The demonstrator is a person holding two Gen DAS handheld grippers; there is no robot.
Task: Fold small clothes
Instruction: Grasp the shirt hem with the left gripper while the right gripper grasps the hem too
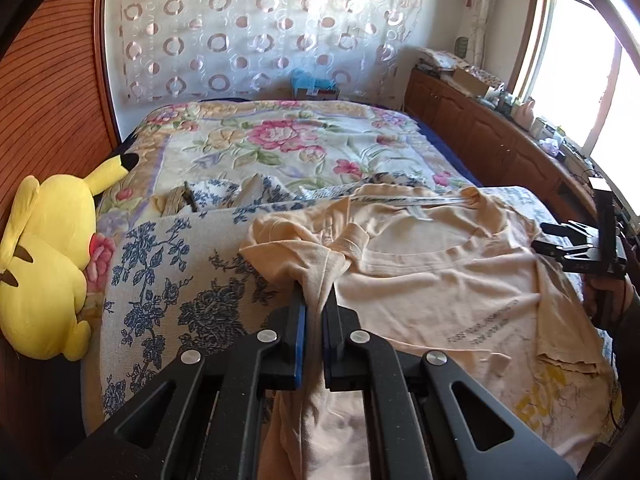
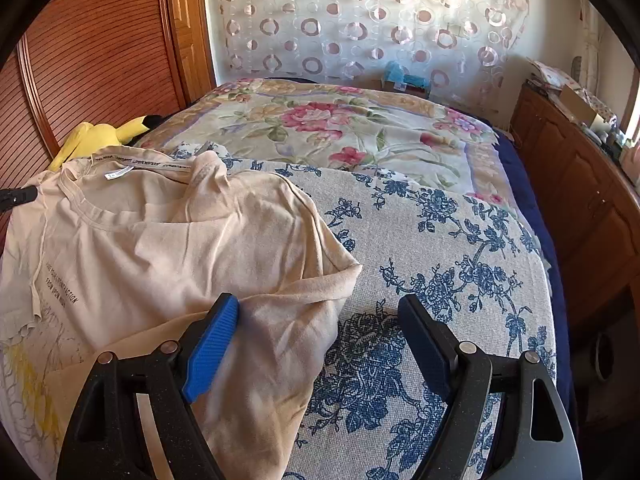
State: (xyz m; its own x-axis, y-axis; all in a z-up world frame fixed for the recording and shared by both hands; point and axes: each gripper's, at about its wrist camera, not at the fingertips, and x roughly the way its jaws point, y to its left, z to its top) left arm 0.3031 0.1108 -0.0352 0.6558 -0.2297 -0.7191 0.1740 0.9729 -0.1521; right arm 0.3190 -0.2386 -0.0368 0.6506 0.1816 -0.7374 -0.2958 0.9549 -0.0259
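A pale peach T-shirt (image 1: 432, 280) with small black lettering and a yellow print lies crumpled on a blue-flowered cloth (image 1: 168, 280) on the bed. My left gripper (image 1: 316, 292) is shut on a bunched fold of the shirt at its left sleeve side. In the right wrist view the shirt (image 2: 160, 248) lies at the left, neck label up. My right gripper (image 2: 320, 308) is open and empty, its left finger over the shirt's right sleeve edge, its right finger over the blue-flowered cloth (image 2: 440, 248). The right gripper also shows in the left wrist view (image 1: 548, 238).
A yellow Pikachu plush (image 1: 44, 264) lies at the bed's left edge by a wooden slatted door (image 1: 52, 92). A pink-flowered quilt (image 1: 288, 140) covers the far bed. A wooden cabinet (image 1: 500, 140) with clutter runs along the right under a window.
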